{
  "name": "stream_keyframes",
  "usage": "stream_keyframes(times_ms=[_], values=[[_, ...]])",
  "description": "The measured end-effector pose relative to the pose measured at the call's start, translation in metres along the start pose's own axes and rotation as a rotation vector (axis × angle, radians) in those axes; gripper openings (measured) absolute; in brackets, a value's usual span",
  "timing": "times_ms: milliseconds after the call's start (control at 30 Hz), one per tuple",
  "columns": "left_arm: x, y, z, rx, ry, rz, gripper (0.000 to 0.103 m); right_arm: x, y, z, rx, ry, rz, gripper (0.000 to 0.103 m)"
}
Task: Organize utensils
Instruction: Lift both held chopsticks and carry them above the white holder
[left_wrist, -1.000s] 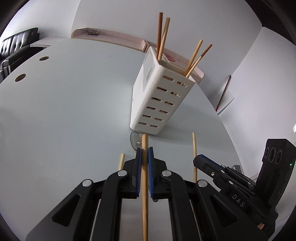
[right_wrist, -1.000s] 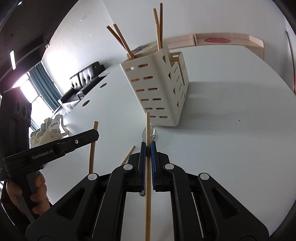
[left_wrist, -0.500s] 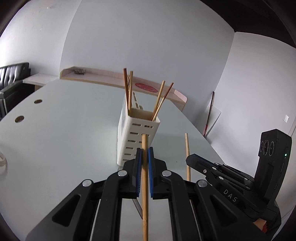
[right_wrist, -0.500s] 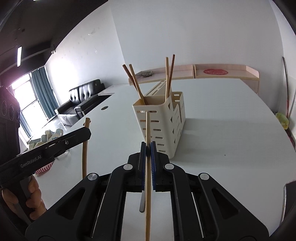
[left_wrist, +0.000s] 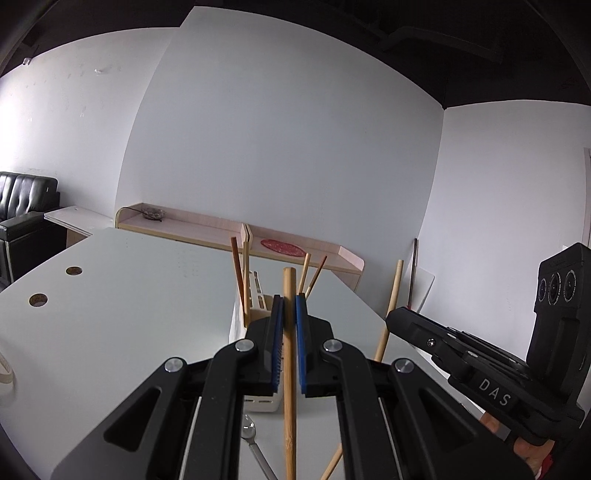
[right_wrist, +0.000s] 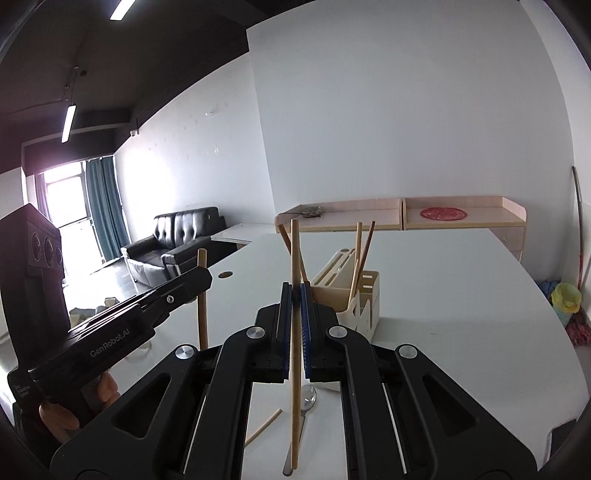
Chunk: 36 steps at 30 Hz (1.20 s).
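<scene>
Carrying one light wooden chopstick apiece, both claws hover above the white counter (right_wrist: 461, 288), lined up toward the cream slotted plastic utensil holder (right_wrist: 364, 295). The left claw (left_wrist: 290, 310) is clamped on a thick bamboo chopstick (left_wrist: 289, 369) held upright between its blue pads, and the right claw (right_wrist: 295, 295) is clamped the same way on a thinner pale chopstick (right_wrist: 294, 332). Four chopsticks already lean inside the holder, so the job reads as partway done: this is the carry step, with insertion to come. Two things remain loose on the counter beneath the claws, a metal spoon (right_wrist: 306, 400) and one more wooden chopstick (right_wrist: 263, 428) lying flat.

Next, each stick's lower end needs to rise above the holder's rim, travel over an open compartment, then go down before the pads part. Both sticks head for one narrow opening with the claws side by side, so taking turns looks wiser than dropping together.
</scene>
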<state>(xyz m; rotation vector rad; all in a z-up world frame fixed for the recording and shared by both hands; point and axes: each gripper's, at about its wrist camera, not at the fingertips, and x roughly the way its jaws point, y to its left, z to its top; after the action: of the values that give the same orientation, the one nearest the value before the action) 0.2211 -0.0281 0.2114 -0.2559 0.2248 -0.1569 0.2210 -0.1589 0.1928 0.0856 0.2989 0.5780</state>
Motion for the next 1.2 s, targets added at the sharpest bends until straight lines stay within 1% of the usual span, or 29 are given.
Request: stream_keyframes(times_ms=[133, 300, 467, 633, 700, 767, 900, 1000, 1200], values=[[-0.004, 0.001, 0.012, 0.006, -0.069, 0.011, 0.007, 0.002, 0.001, 0.004, -0.009, -0.062, -0.008, 0.004], [-0.001, 0.003, 0.028, 0.018, -0.113, 0.023, 0.007, 0.005, 0.002, 0.010, -0.034, -0.125, -0.024, 0.004], [0.007, 0.008, 0.048, -0.009, -0.163, 0.019, 0.007, 0.007, -0.004, 0.027, -0.024, -0.162, -0.028, 0.004], [0.014, 0.009, 0.068, -0.009, -0.241, 0.021, 0.007, 0.010, -0.009, 0.048, -0.034, -0.204, -0.059, 0.004], [0.017, 0.008, 0.074, -0.004, -0.273, 0.033, 0.007, 0.014, -0.011, 0.055, -0.030, -0.220, -0.071, 0.004], [0.022, 0.007, 0.077, -0.002, -0.303, 0.035, 0.007, 0.018, -0.014, 0.062, -0.028, -0.232, -0.081, 0.004], [0.033, 0.004, 0.083, 0.002, -0.335, 0.039, 0.007, 0.030, -0.020, 0.073, -0.024, -0.245, -0.064, 0.004], [0.038, 0.001, 0.086, 0.011, -0.372, 0.045, 0.007, 0.037, -0.026, 0.081, -0.023, -0.272, -0.070, 0.004], [0.046, -0.002, 0.090, 0.017, -0.481, 0.061, 0.007, 0.052, -0.034, 0.095, -0.016, -0.341, -0.090, 0.004]])
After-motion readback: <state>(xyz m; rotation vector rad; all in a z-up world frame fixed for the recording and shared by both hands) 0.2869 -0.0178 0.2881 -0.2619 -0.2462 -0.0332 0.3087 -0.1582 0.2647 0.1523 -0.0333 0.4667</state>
